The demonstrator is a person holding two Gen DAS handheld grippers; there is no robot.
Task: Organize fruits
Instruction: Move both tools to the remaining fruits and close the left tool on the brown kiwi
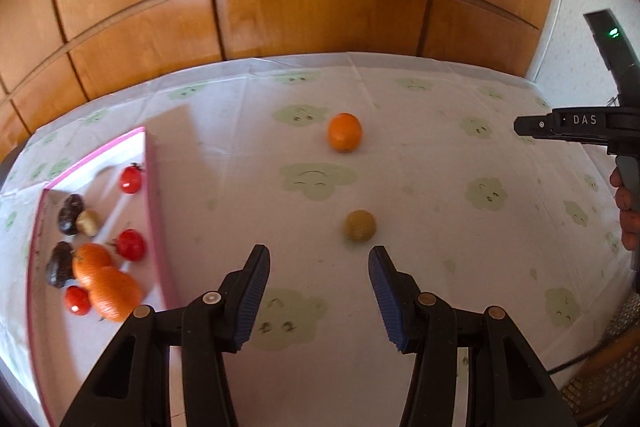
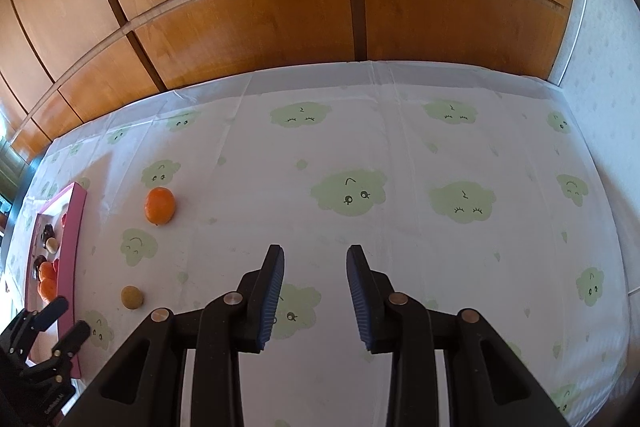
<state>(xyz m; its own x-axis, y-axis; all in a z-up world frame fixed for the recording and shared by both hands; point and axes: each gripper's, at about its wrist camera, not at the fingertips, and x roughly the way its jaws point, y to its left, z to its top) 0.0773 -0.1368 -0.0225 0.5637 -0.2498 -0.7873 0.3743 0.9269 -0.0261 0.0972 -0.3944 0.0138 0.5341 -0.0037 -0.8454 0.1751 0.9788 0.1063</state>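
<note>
While the left hand-held gripper [image 1: 318, 259] hangs above the table [image 1: 420, 163], which wears a white plastic cloth printed with pale green clouds, its blue-padded jaws stand apart with nothing between them. Just ahead of its fingertips lies a small round brownish-green fruit [image 1: 360, 225], and farther off, well apart from it, a round orange citrus fruit [image 1: 345, 132]; both sit on the bare cloth. To the left rests a shallow pink-rimmed tray [image 1: 154, 187] holding three red tomatoes [image 1: 131, 179], two dark purple fruits [image 1: 71, 213], a small tan fruit [image 1: 88, 222] and two oranges [image 1: 116, 293] touching each other near the front.

The right hand-held gripper [image 2: 315, 253] is empty as well, its jaws parted by a narrower gap over a bare stretch of cloth, well to the right of the loose fruits. A person's hand [image 1: 625, 215] grips its handle.
</note>
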